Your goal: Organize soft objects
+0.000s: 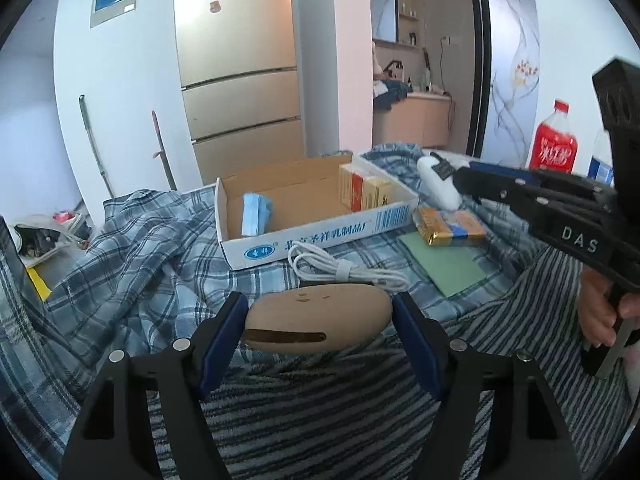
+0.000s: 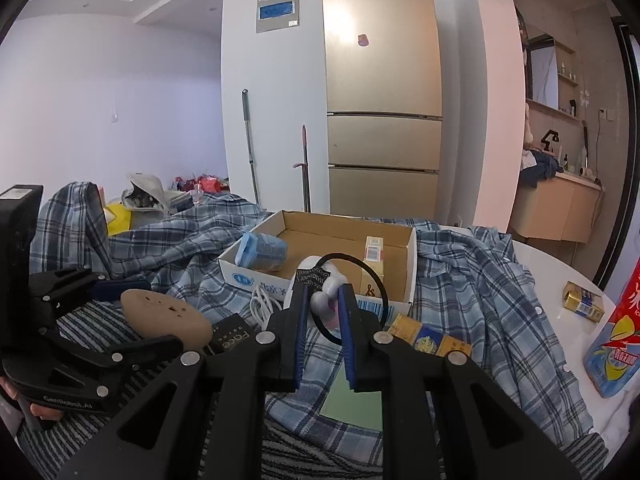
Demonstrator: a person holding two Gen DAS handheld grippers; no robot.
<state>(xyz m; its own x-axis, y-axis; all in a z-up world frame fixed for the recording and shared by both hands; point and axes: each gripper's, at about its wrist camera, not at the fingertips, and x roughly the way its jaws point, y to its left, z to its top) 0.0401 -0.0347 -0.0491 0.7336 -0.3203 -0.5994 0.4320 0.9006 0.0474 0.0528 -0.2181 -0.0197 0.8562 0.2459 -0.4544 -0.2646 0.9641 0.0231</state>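
- Nearest, the left gripper (image 1: 318, 320) is seen with jaws spread around a tan oval soft pad (image 1: 318, 322); whether the blue pads press its ends cannot be told.
- The pad is found above a grey striped cloth (image 1: 360, 400) at the near edge of the table.
- The right gripper (image 2: 325, 316) is clenched on a white soft pouch with a black loop (image 2: 326, 300), held over a blue plaid shirt (image 2: 480, 300).
- A coiled white cable (image 1: 340, 270) is laid just beyond the pad, beside a green sheet (image 1: 448, 264).
- A gold packet (image 1: 450, 226) is placed near the box's right corner.
- A cardboard box (image 1: 312, 236) is set mid-table, with a blue pack (image 1: 256, 214) inside at left and yellow cartons (image 1: 362, 190) at right.
- A red bottle (image 1: 554, 144) is stood at the far right edge.
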